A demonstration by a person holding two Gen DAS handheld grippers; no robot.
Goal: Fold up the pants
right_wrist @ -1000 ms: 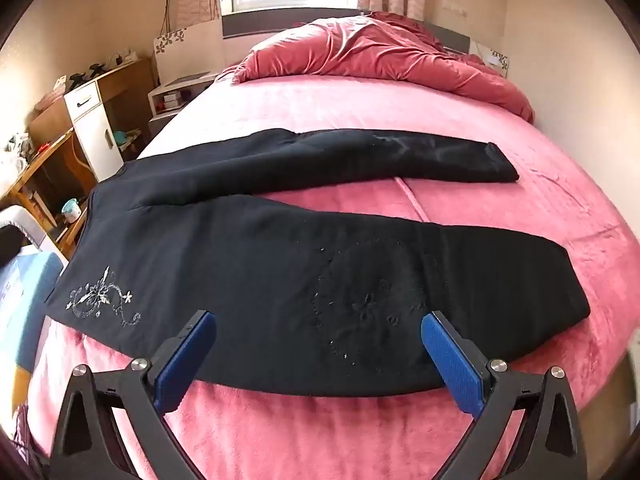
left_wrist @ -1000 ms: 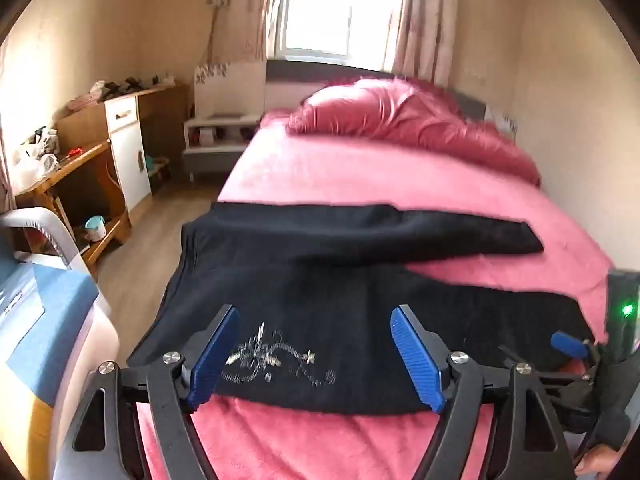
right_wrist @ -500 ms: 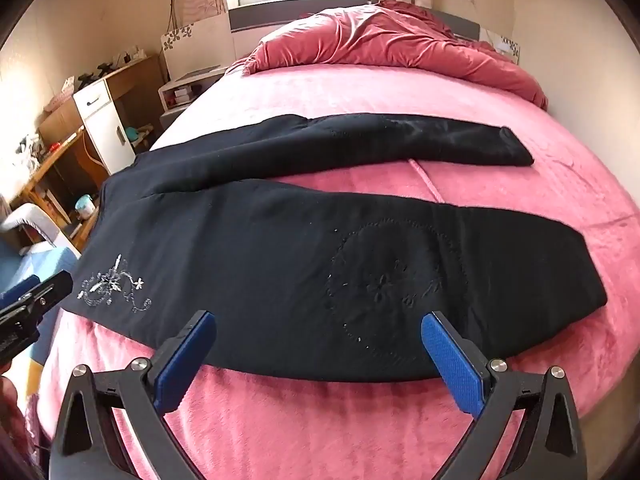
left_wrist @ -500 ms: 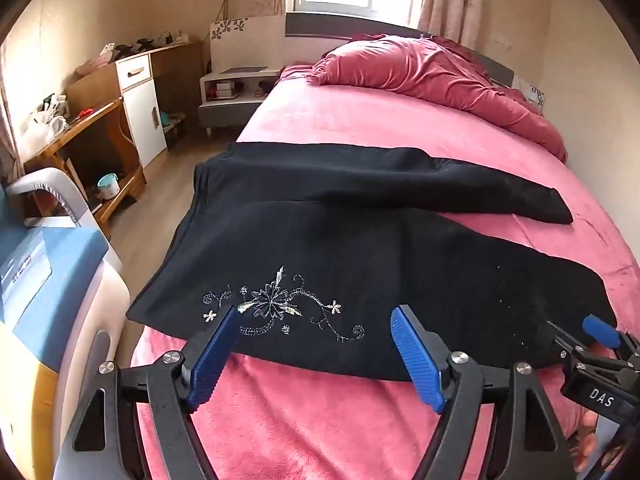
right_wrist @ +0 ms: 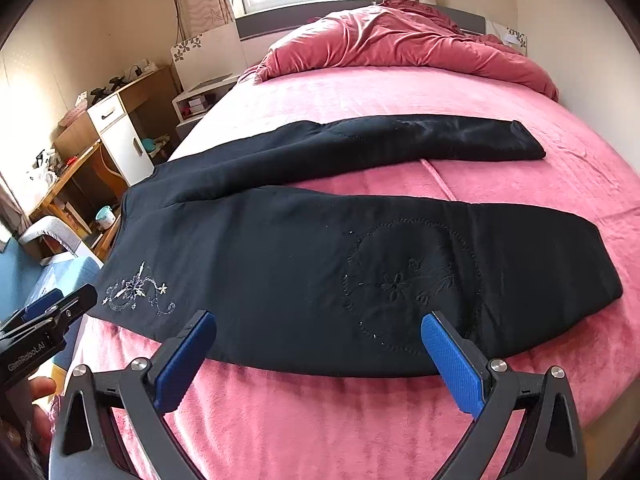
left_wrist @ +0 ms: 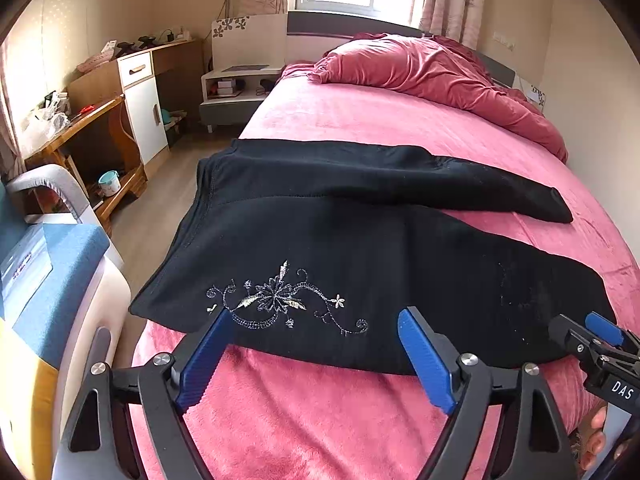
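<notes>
Black pants (left_wrist: 360, 248) lie spread flat across the pink bed, waist at the left, both legs running right, apart in a V. The near leg has silver floral embroidery near the waist (left_wrist: 280, 300). My left gripper (left_wrist: 316, 356) is open and empty, hovering just above the near edge by the embroidery. My right gripper (right_wrist: 316, 356) is open and empty above the near edge of the same leg (right_wrist: 360, 272), further toward the cuff. Each gripper shows at the edge of the other's view.
The pink bed (left_wrist: 320, 420) has a bunched red duvet (left_wrist: 432, 76) at its head. A wooden desk and white cabinet (left_wrist: 140, 112) stand left across the floor. A blue-topped appliance (left_wrist: 48, 280) sits close at the left. A wall is on the right.
Both grippers have tilted down and moved in toward the near edge of the pants; the pants fill more of each view. The pants have not moved. Jaws stay open.
</notes>
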